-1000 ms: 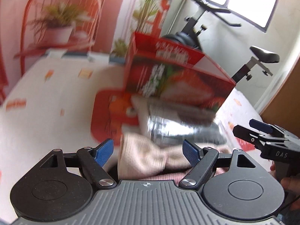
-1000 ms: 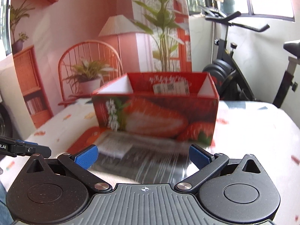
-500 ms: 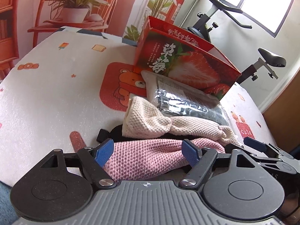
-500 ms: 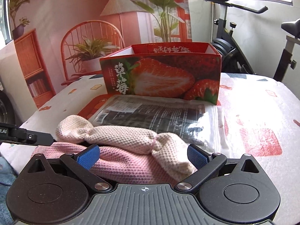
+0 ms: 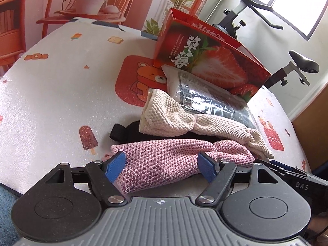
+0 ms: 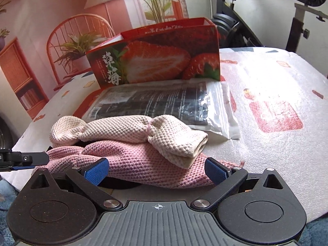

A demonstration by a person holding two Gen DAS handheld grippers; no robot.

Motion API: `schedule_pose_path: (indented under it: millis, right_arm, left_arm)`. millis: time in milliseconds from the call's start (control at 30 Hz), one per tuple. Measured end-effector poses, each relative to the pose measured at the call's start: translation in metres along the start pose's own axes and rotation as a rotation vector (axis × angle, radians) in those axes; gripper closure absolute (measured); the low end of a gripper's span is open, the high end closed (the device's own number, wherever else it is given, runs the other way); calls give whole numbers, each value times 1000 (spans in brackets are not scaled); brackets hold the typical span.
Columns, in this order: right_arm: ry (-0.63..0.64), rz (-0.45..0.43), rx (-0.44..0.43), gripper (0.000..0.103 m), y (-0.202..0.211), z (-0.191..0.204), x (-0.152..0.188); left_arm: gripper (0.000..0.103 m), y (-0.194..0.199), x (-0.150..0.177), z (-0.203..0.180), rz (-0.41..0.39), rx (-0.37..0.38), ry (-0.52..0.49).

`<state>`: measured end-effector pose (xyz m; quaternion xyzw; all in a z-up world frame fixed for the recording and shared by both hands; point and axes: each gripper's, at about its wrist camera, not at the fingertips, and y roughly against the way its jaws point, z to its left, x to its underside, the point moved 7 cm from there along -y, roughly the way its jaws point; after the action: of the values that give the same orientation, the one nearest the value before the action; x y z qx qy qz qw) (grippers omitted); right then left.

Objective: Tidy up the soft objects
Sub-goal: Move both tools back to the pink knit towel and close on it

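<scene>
A pink knitted cloth lies at the near edge of the table, with a cream knitted cloth on top and a black fabric item under them. Behind them a plastic bag with dark contents lies against an open red strawberry box. My left gripper is open, its jaws either side of the pink cloth's left end. My right gripper is open at the pink cloth, just below the cream cloth. The bag and box stand behind.
The table has a white cover printed with a red bear patch and small pictures. An exercise bike stands behind the table on the right. A blue rug lies below the table's near edge.
Both grippers have pulled back and dropped from near the box to the table's near edge. The cloth pile now sits between their open jaws. The objects have not moved.
</scene>
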<state>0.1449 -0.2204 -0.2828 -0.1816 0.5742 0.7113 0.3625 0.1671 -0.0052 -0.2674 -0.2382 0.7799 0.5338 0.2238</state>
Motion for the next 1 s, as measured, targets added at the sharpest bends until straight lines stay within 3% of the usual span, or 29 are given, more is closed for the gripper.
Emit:
schedule_pose_path:
  millis: [400,867,1000]
  right_arm:
    - [-43,26,-6,8,-20,-3,4]
    - [-19,49,-111,33,-18,15,6]
    - [-12,52,-132,39,-17,19,7]
  left_arm:
    - [39,-9,5,4,26,1,29]
    - [41,-10,6,3,19,8,30]
    - [53,-9,5,2,16,14,17]
